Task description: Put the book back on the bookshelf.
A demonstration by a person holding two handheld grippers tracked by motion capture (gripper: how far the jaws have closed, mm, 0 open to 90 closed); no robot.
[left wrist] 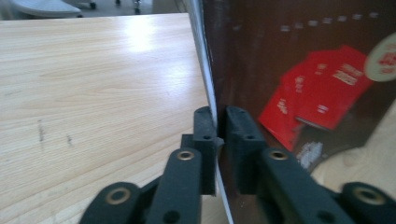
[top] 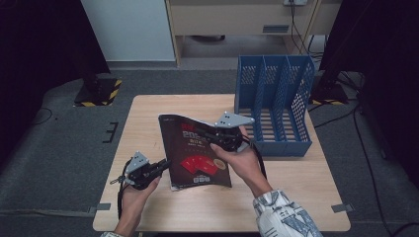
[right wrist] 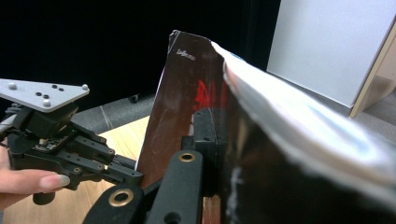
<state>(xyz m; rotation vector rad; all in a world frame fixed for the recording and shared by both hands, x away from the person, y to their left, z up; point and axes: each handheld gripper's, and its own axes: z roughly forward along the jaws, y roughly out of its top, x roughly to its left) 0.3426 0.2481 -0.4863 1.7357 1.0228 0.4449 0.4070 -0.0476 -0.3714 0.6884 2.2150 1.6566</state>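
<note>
Both grippers clench the book (top: pixel 197 150), held tilted above the table (top: pixel 148 113): left gripper (top: pixel 160 167) at its left edge, right gripper (top: pixel 210 134) at the top. Keep both grips firm and carry it upright toward the blue rack (top: pixel 274 98).

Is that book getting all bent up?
Yes. The dark book, held off the table by the left gripper and right gripper, curls over along its top edge instead of lying flat.
</note>
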